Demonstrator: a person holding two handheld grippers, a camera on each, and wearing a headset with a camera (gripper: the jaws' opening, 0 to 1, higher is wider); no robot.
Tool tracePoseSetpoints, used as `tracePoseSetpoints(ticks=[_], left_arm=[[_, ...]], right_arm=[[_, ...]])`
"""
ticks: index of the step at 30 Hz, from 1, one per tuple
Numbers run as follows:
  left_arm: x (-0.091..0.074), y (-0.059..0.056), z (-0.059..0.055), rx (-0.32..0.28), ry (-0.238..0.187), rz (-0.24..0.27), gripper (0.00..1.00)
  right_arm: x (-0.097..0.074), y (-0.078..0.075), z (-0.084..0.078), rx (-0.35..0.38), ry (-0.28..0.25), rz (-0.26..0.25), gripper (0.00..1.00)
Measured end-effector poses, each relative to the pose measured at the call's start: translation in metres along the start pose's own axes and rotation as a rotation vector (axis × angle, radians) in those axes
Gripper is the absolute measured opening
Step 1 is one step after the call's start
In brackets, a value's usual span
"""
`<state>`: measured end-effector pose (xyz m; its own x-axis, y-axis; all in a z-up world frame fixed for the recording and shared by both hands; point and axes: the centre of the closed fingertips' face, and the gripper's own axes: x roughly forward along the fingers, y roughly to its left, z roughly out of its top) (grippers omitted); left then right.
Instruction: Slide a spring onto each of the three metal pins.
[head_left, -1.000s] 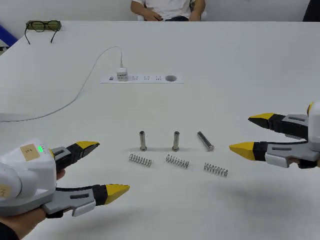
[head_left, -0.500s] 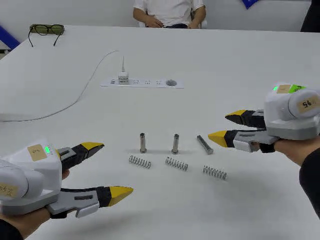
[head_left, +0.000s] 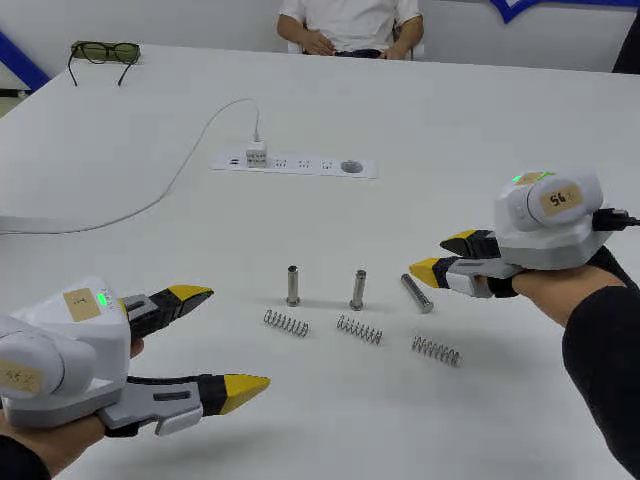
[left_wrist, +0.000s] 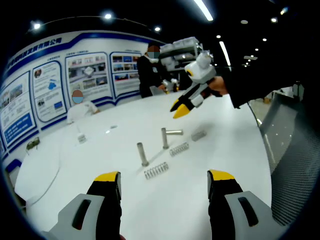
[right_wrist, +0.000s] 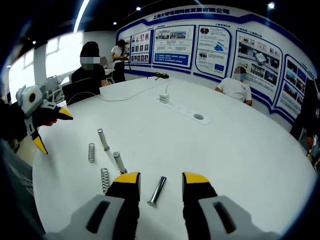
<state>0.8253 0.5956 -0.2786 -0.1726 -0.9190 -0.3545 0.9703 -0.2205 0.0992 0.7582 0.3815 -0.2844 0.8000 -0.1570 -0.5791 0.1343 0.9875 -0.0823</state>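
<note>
Left gripper (head_left: 228, 337): jaws held wide apart, nothing between them, over bare table at the near left.
Right gripper (head_left: 438, 254): jaws parted, tips just above the lying pin (head_left: 417, 293); in the right gripper view this pin (right_wrist: 157, 190) is seen between the 2 tips, and contact cannot be told.
Upright pins: left pin (head_left: 293, 284) and middle pin (head_left: 358, 289), set apart in 1 row.
Springs: left spring (head_left: 286, 322), middle spring (head_left: 359, 330) and right spring (head_left: 436, 350), each laid flat just before a pin.
Open room: white table (head_left: 450, 130) is bare around the row; the power strip (head_left: 295, 163) lies well behind and the glasses (head_left: 103, 50) at the far left edge.
</note>
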Motion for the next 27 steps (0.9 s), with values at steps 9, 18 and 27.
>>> tracePoseSetpoints(ticks=[9, 18, 27], left_arm=[[0.001, 0.0, -0.005, -0.008, 0.004, -0.004, 0.71], [0.0, 0.0, -0.012, -0.019, 0.015, -0.004, 0.7], [0.0, -0.002, -0.014, -0.023, 0.029, -0.01, 0.7]], right_arm=[[0.02, -0.004, -0.012, 0.026, 0.077, -0.037, 0.3], [0.033, -0.001, -0.021, 0.058, 0.117, -0.055, 0.22], [0.041, -0.001, -0.029, 0.08, 0.145, -0.065, 0.17]])
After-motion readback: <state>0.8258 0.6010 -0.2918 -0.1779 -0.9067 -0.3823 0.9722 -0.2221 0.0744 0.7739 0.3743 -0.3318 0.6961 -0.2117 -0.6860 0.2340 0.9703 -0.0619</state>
